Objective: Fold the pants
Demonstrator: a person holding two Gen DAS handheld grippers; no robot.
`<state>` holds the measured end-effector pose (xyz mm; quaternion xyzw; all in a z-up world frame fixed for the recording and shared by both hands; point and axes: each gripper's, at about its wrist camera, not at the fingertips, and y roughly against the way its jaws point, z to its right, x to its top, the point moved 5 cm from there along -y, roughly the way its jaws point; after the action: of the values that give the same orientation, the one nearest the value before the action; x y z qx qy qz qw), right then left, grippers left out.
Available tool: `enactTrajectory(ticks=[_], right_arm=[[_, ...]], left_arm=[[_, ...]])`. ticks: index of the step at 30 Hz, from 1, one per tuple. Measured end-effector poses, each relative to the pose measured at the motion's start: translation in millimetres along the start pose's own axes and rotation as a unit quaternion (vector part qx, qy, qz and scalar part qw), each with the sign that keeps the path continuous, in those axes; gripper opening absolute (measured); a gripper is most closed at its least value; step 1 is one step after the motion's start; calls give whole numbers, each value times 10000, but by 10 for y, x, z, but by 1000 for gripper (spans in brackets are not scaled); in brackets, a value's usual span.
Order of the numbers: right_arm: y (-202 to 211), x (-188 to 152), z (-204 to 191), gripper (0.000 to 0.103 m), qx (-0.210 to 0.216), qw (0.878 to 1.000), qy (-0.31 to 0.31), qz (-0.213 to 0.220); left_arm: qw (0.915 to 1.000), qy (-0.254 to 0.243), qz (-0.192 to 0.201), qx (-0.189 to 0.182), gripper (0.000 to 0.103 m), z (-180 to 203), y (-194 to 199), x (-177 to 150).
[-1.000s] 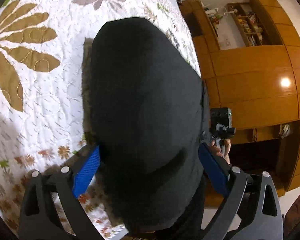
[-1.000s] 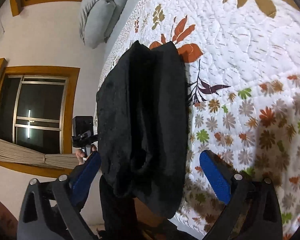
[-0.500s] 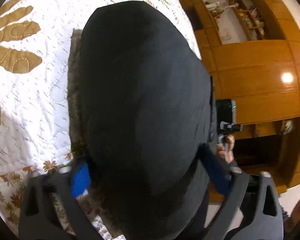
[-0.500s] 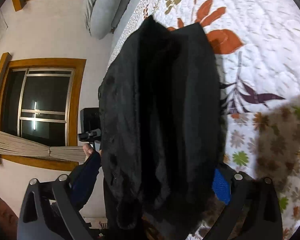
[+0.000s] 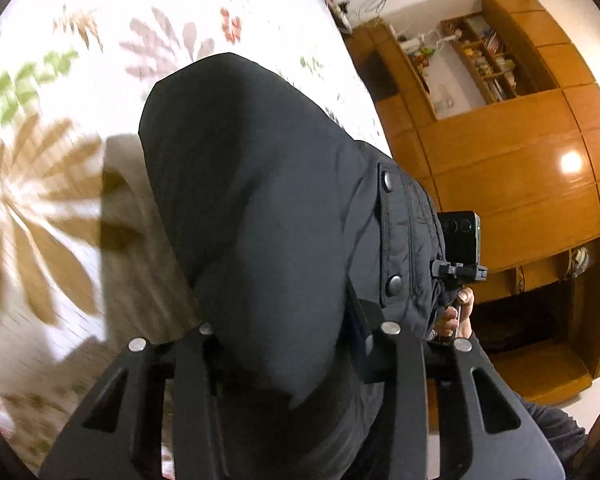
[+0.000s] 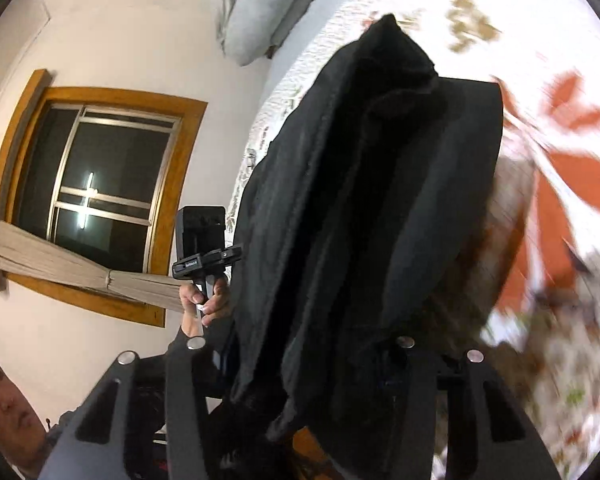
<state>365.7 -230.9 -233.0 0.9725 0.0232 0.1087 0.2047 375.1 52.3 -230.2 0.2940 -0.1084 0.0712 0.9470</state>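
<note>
Left wrist view: the black pants point(image 5: 260, 208) fill the middle of the picture, bunched between the jaws of the left gripper point(image 5: 296, 332). The jaws have just been closing, and they are now clenched on the cloth, which hides the pads. The fabric bulges up and forward from the grip and hangs above the quilt point(image 5: 60, 80) of the bed, casting a shadow on its brown flower print. On the right side of the pants, a waistband point(image 5: 400, 240) with 2 snap studs shows. Just past it the person's right hand point(image 5: 456, 312) holds the other gripper's handle, with a small black camera point(image 5: 460, 236) on top. Behind stand wooden cabinets point(image 5: 520, 152).

Right wrist view: the right gripper point(image 6: 300, 352) is likewise clenched on the pants point(image 6: 380, 200) after its jaws have just been closing; the dark cloth rises from the grip in long folds and covers the pads. The quilt point(image 6: 560, 160) to the right is blurred. To the left, the left hand point(image 6: 204, 300) grips its handle before a window point(image 6: 100, 176) with a wooden frame. A grey pillow point(image 6: 256, 4) lies at the head of the bed.
</note>
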Motion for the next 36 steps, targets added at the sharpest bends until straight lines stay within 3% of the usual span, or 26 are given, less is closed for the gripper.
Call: enactTrajectory(ticks=[9,16,23,25,30,33,36], right_arm=[[-749,1149,-290,50,-13,9995,319,-58],[-1312,1687,-46,50,-228,9995,114,-207],[-1415,1717,376,51,-461,9982,-163,-352],[-1442,1723,431,63,-561,9974,-204,-395],[-1261,1713,409,74,-479,9981,-379,-110],[-1010,1603,344,79,-610,9975,-286,191],[-919,1467,281,80,-883,9959,-49,199]], left_arm=[[9980,171,497,349,37,-431,685,950],[9956,643,468,497,40,-1113,649,1458],[9959,697,422,383,50,-1356,539,1431],[9956,726,431,400,57,-1399,539,1401],[9929,755,822,411,66,-1420,801,1343],[9917,557,936,676,74,-1354,972,1224],[9900,530,784,1047,74,-1370,940,1152]])
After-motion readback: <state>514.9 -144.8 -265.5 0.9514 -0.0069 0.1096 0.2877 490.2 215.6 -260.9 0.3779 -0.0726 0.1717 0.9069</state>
